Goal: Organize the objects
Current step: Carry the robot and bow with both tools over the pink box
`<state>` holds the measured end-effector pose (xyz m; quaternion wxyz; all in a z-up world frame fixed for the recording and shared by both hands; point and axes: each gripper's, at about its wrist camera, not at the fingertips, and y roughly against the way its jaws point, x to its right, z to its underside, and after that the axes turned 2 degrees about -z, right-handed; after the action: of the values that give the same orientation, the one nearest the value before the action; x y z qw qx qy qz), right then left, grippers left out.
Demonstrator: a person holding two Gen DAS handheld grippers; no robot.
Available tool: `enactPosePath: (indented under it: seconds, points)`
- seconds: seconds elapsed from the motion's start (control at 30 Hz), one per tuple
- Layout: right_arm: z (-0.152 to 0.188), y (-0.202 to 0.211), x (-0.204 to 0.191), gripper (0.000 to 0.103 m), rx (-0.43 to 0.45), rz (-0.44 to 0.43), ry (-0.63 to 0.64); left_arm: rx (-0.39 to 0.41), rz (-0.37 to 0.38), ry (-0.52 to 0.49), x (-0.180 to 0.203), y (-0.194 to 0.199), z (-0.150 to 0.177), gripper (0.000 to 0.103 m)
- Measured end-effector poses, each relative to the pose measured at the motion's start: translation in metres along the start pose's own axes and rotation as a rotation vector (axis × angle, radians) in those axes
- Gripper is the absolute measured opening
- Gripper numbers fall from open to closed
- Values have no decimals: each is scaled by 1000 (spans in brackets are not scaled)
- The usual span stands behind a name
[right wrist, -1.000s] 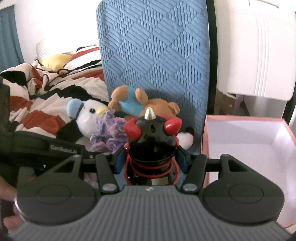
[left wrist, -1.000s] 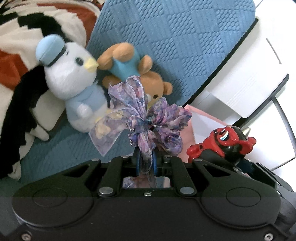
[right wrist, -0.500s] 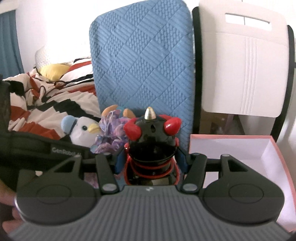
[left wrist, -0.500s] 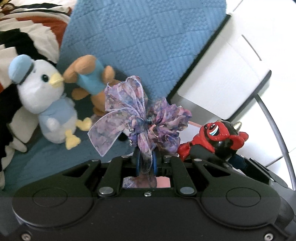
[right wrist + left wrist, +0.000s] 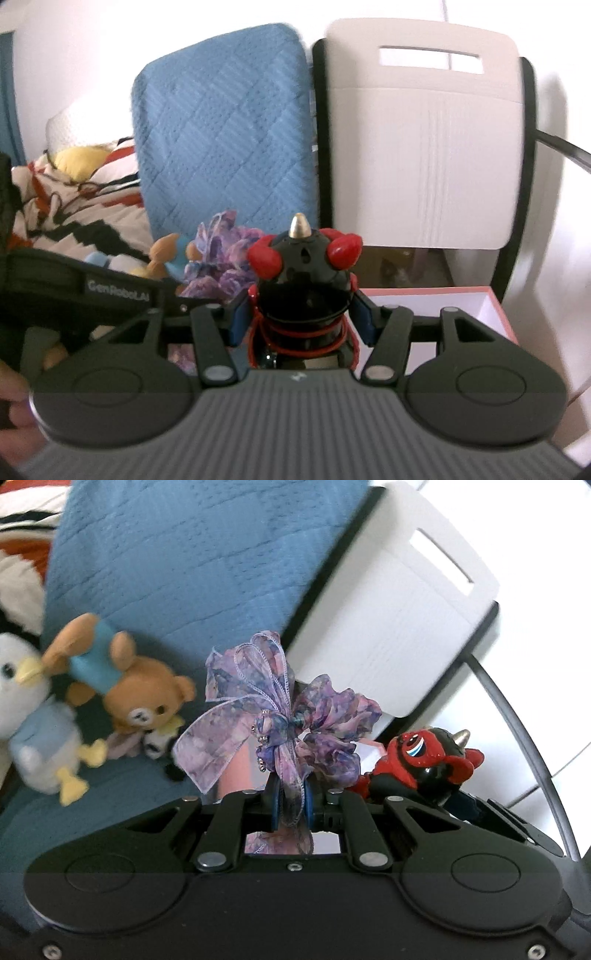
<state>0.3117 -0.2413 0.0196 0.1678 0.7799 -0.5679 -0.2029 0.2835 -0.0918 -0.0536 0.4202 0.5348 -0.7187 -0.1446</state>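
Note:
My left gripper [image 5: 290,805] is shut on a purple ribbon bow [image 5: 280,709] and holds it up in the air. My right gripper [image 5: 301,317] is shut on a red and black horned toy figure [image 5: 303,280], which also shows in the left wrist view [image 5: 417,764] just right of the bow. The bow shows in the right wrist view [image 5: 221,262] left of the figure. A pink box with a white inside [image 5: 495,310] lies low at the right, beyond the right gripper.
A brown bear plush [image 5: 140,698] and a white and blue penguin plush [image 5: 33,716] lie on a blue quilted chair [image 5: 184,572]. A white chair back [image 5: 424,140] stands behind the box. A patterned blanket [image 5: 74,214] lies at the left.
Both grippers have risen and swung right with their toys; the plush toys have slid left and lower in both views, and the white chair back has come into fuller view.

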Motion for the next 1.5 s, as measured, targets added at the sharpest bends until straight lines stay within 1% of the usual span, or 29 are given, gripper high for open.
enactPosePath:
  seconds: [0.07, 0.13, 0.23, 0.27, 0.37, 0.47, 0.57, 0.73, 0.9, 0.97, 1.03, 1.07, 1.13, 1.2, 1.37, 1.43, 1.5]
  points:
    - [-1, 3, 11, 59, 12, 18, -17, -1, 11, -17, 11, -10, -1, 12]
    - [-1, 5, 23, 59, 16, 33, -31, -12, -1, -35, 19, -22, 0, 12]
    - [3, 3, 40, 59, 3, 57, -43, -36, -1, -47, 29, -40, 3, 12]
    - [5, 2, 46, 59, -4, 69, -47, -48, 3, -50, 32, -47, 5, 12]
    - [10, -4, 59, 59, -27, 83, -54, -73, -15, -82, 39, -64, 12, 12]
    - [18, -11, 72, 59, -54, 104, -69, -109, -14, -58, 38, -80, 14, 12]
    - [25, -15, 84, 59, -75, 115, -88, -129, -26, -78, 43, -93, 17, 12]
    - [40, -24, 103, 59, -121, 150, -97, -178, -4, -135, 56, -110, 23, 12]
    - [54, -27, 127, 59, -167, 166, -146, -235, 19, -131, 68, -129, 26, 12]
    - [59, -29, 134, 59, -183, 176, -159, -261, 16, -124, 70, -137, 27, 12]
    - [64, -32, 139, 59, -192, 189, -149, -259, 10, -149, 75, -142, 30, 12]
    - [66, -34, 141, 59, -192, 194, -135, -259, 3, -166, 76, -146, 32, 12]
    - [71, -40, 148, 59, -207, 209, -126, -284, -22, -153, 75, -157, 35, 12]
    - [75, -47, 153, 59, -231, 224, -127, -309, -19, -133, 74, -167, 37, 12]
    - [87, -64, 166, 59, -298, 229, -144, -345, -47, -172, 83, -184, 45, 13]
    - [92, -72, 168, 59, -323, 246, -115, -376, -44, -167, 86, -194, 50, 13]
    - [98, -79, 178, 59, -354, 254, -129, -402, -61, -182, 90, -204, 56, 15]
